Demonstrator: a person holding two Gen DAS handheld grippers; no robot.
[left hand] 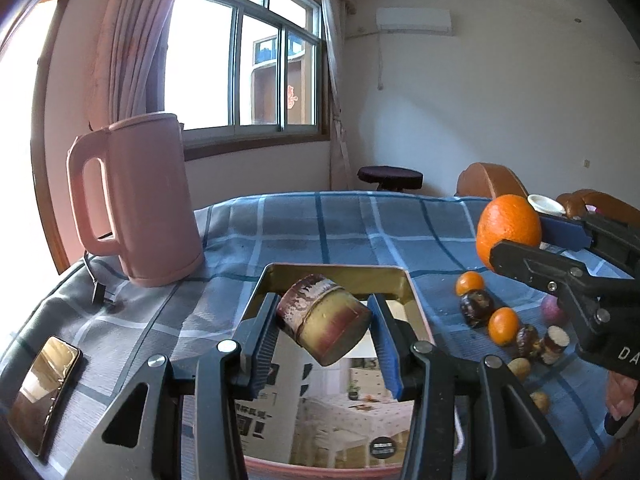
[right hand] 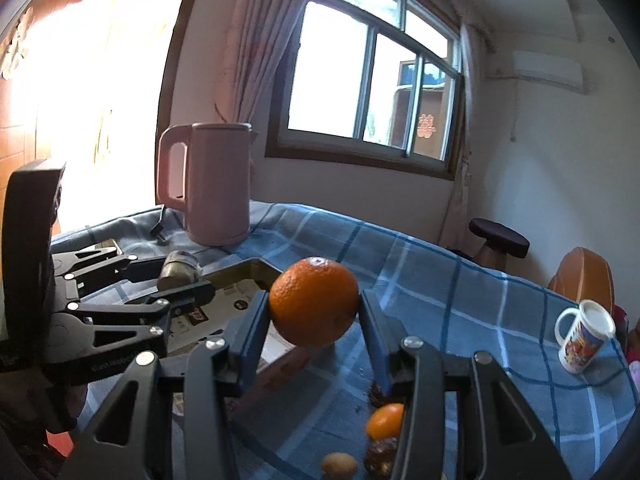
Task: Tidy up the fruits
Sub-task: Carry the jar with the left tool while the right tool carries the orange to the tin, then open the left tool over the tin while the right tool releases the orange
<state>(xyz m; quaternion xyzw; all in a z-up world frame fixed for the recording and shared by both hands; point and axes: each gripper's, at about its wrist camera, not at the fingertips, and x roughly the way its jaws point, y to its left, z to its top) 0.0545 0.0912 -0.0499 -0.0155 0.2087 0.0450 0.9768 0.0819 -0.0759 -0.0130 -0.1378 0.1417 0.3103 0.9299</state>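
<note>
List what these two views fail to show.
- Tray near edge: left wrist view, hidden by the left hand-held gripper.
- Small fruits: right wrist view, blurred, partly behind the right hand-held gripper.
- Mug print: too small to read.

A pink kettle (left hand: 140,200) stands on the blue checked tablecloth (left hand: 340,224), with a phone (left hand: 44,392) lying near the cloth's edge. A printed mug (right hand: 584,336) stands well apart from the kettle, and a dark stool (left hand: 390,176) sits beyond the table.
</note>
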